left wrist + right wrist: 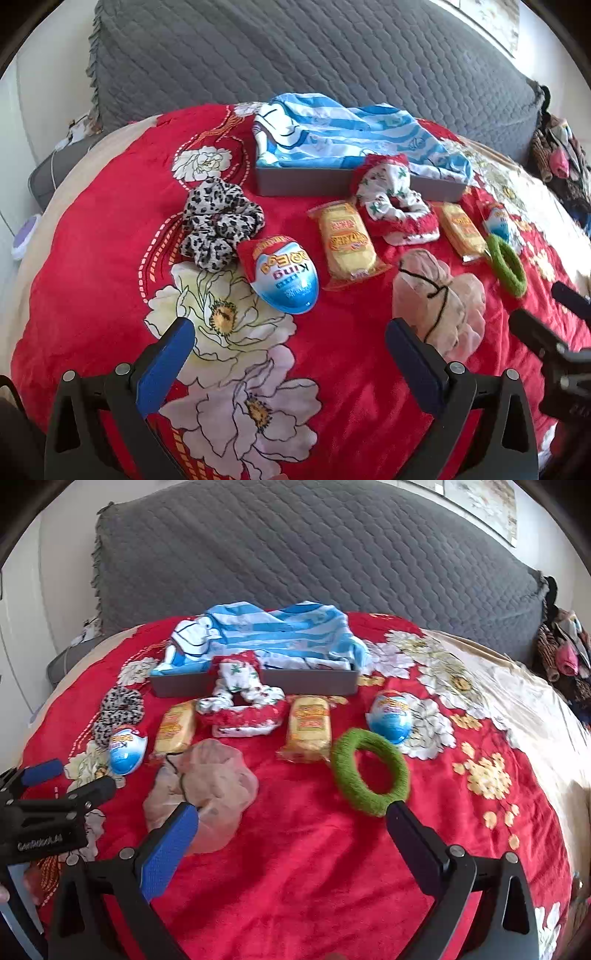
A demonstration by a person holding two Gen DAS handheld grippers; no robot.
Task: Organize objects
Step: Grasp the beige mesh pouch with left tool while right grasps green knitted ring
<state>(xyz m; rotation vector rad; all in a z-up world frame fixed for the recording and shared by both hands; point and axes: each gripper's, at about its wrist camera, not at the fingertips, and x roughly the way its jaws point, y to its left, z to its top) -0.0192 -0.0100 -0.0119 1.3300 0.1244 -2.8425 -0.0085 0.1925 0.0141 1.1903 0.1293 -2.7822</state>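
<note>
Small items lie on a red floral blanket (332, 350). A grey box (295, 181) at the back holds a blue striped cloth (332, 129). In front lie a leopard scrunchie (218, 225), a chocolate egg (284, 275), two yellow snack packs (347, 243) (463, 229), a red-white scrunchie (395, 206), a pale pink scrunchie (439, 302), a green ring scrunchie (369, 771) and a second egg (391, 714). My left gripper (290, 332) hangs open just short of the first egg. Above bare blanket my right gripper (291, 816) is open, between the pink scrunchie (207, 790) and the green ring.
A grey quilted cushion (314, 554) rises behind the blanket. A pile of clothes (565, 653) sits at the far right. A cable and a small purple-white thing (26, 236) lie off the left edge. The other gripper shows at each view's side.
</note>
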